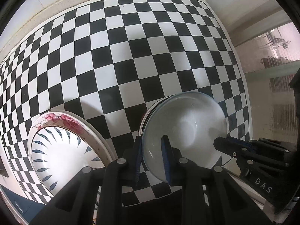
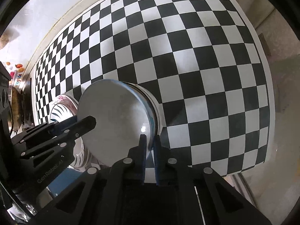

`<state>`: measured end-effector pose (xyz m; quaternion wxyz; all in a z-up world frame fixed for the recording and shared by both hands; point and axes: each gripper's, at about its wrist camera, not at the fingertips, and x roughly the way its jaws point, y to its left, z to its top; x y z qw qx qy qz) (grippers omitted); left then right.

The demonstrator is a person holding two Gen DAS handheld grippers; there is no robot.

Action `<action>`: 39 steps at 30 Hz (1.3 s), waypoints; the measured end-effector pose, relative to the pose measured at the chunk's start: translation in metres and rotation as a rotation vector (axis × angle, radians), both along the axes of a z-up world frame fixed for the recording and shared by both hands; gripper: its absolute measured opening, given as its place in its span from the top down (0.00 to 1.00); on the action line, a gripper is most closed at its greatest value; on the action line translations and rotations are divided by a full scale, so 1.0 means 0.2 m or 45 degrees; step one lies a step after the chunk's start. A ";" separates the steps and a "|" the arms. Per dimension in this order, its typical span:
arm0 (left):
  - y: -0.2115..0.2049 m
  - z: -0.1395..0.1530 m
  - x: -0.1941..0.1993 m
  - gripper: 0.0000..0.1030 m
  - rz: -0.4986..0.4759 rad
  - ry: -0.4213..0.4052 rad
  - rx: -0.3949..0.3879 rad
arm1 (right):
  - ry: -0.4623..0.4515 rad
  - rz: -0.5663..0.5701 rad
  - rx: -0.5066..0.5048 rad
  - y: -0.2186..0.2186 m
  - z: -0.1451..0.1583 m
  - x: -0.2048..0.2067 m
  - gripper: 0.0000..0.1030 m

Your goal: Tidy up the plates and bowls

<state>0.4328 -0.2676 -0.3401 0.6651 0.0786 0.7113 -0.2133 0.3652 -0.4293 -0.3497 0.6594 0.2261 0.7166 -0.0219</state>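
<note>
A pale translucent bowl (image 1: 187,123) with a bluish rim rests on another dish whose white edge (image 1: 148,112) peeks out beneath it. My left gripper (image 1: 151,150) is shut on the bowl's near rim, one finger inside and one outside. My right gripper (image 1: 223,142) reaches in from the right and clamps the opposite rim. In the right wrist view that gripper (image 2: 150,144) pinches the bowl (image 2: 116,121) at its right edge, while the left gripper (image 2: 88,121) holds the left edge. Off to the left, a white bowl with blue leaves (image 1: 61,153) sits on a plate with pink flowers (image 1: 63,121).
Everything stands on a black-and-white checkered cloth (image 1: 131,56) that runs back to a pale wall (image 1: 56,1). The table's right edge (image 2: 268,112) drops to the floor. A blue item (image 1: 16,200) lies at the near left. Dark cookware (image 2: 16,105) stands at the far left.
</note>
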 end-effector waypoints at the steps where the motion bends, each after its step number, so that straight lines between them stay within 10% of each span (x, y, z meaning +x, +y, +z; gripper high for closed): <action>1: 0.00 0.00 0.00 0.82 0.000 -0.002 0.000 | 0.000 0.003 -0.002 0.00 0.00 0.00 0.92; 13: 0.05 0.18 -0.09 0.82 -0.017 -0.198 0.072 | -0.037 0.010 -0.080 0.01 0.07 -0.02 0.92; 39: 0.28 0.99 -0.47 0.82 -0.068 -0.503 -0.067 | -0.458 0.010 -0.307 0.24 1.06 -0.57 0.92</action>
